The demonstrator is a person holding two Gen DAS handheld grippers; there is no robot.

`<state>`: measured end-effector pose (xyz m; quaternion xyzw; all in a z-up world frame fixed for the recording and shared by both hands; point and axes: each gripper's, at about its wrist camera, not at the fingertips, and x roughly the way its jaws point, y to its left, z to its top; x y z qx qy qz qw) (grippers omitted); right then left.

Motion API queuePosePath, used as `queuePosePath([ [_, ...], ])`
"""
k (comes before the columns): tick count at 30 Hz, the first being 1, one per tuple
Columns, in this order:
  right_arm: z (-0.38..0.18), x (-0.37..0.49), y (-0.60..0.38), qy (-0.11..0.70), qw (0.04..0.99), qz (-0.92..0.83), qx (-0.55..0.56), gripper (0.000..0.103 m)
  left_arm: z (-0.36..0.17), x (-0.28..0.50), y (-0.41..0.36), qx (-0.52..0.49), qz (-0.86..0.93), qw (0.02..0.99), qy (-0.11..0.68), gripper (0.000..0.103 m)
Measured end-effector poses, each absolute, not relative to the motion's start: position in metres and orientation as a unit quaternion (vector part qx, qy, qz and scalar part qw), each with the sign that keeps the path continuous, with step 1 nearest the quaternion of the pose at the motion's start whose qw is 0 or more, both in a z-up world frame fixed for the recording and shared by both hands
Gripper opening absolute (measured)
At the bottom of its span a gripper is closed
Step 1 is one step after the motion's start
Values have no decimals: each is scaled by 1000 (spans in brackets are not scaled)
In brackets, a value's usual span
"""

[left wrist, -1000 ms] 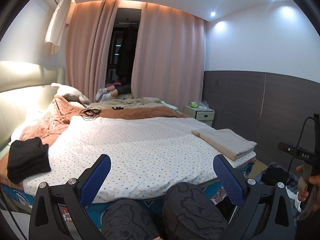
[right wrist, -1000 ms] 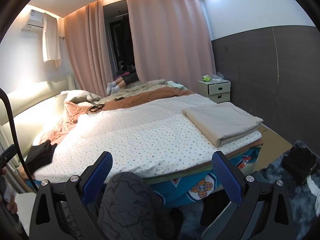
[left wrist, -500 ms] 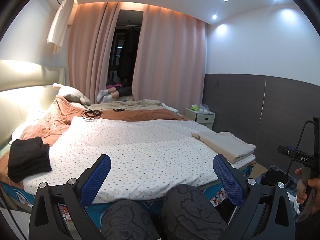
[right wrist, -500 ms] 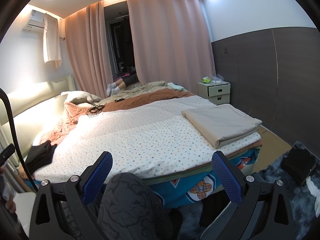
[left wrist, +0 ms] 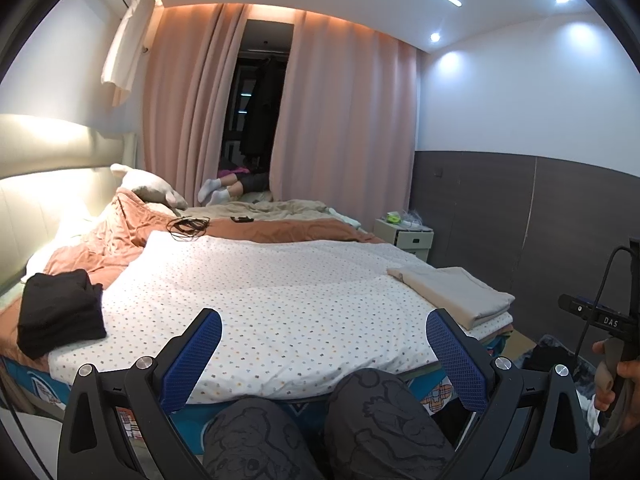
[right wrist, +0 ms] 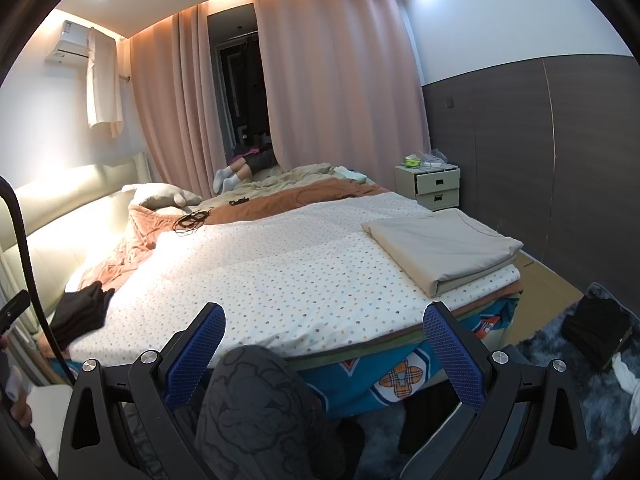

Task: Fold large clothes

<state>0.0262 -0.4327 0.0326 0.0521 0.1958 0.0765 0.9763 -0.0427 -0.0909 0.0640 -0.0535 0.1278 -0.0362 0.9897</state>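
Note:
A beige cloth point(right wrist: 442, 246) lies folded flat at the bed's right corner, also seen as the beige cloth point(left wrist: 454, 290) in the left wrist view. A bundle of black clothes point(left wrist: 60, 312) sits at the bed's left edge, and the same black clothes point(right wrist: 82, 312) show in the right wrist view. My left gripper point(left wrist: 322, 354) is open and holds nothing, well short of the bed. My right gripper point(right wrist: 322, 354) is open too, empty, above the person's knees point(right wrist: 256, 400).
The dotted white bedspread point(left wrist: 264, 296) covers the near bed; an orange blanket point(left wrist: 120, 236) with a black cable coil point(left wrist: 188, 226) lies behind. A nightstand point(right wrist: 436, 186) stands by the dark wall. A black bag point(right wrist: 598, 330) lies on the floor at right. Someone's legs point(left wrist: 228, 190) show by the curtain.
Both cameras have tilted up slightly, so the bed sits lower in view. Nothing on the bed has moved and both grippers stay open.

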Motion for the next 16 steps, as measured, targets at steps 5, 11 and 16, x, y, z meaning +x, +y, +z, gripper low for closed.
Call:
queuePosePath([
  [5, 33, 25, -434, 194, 976, 77, 54, 100, 63, -45, -90, -54, -38, 989, 133, 103],
  [11, 33, 22, -436, 191, 977, 77, 55, 100, 64, -50, -91, -51, -36, 989, 131, 103],
  [16, 33, 22, -436, 191, 977, 77, 55, 100, 66, -53, -91, -46, -36, 990, 125, 103],
])
